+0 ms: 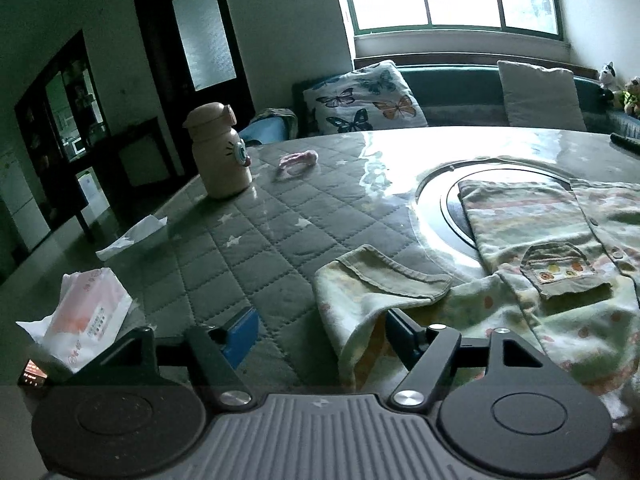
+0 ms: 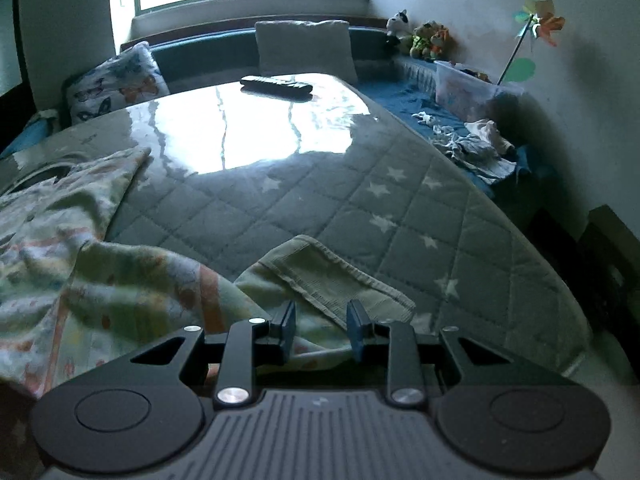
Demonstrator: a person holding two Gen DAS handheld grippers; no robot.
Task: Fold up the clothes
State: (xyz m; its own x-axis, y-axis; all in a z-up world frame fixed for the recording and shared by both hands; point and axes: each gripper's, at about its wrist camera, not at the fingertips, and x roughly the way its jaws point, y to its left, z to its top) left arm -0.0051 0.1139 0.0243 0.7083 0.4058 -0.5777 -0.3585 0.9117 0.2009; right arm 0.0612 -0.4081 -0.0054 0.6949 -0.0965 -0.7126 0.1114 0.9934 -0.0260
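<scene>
Garment (image 1: pixel 532 240): small printed top with a patch pocket (image 1: pixel 564 276), lying spread on the quilted table cover (image 1: pixel 256 232). In the left wrist view it fills the 3 o'clock side, its far edge overlapping the round inset (image 1: pixel 436 200) in the tabletop. Near sleeve cuff (image 1: pixel 384 276) sits flopped just ahead of the left gripper (image 1: pixel 320 340).

Left gripper: jaws wide apart, nothing clamped. Right-hand pad is at the edge of the sleeve cloth, left-hand pad over bare quilt. Cannot tell whether the cloth is touching the pad or only lying beside it.

Right gripper (image 2: pixel 322 328): jaws apart, narrower gap. The other cuff (image 2: pixel 332 276) lies at 12 o'clock, with sleeve fabric running down between the pads. Not pinched as far as I can see.

Body of the garment looks rumpled in the right wrist view, at 9 o'clock, not flat. This fits either lining up to grab both sleeves or having just let go of them. Can't settle which.

Risks:
- Closing on a single thin layer at the hem, so the cuff slips out on lift.
- Left pad catching the quilt along with the sleeve and dragging the cover.
- Glossy film over the cover, so the garment could slide rather than crease.
- Wrinkles in the body would give a crooked fold line.
- Flask (image 1: pixel 220 152) at 11 o'clock and tissue pack (image 1: pixel 92 312) at 9 o'clock are well apart from the cloth. Low risk unless the left arm swings wide.
- Remote (image 2: pixel 276 86) at far 12 o'clock is clear.
</scene>
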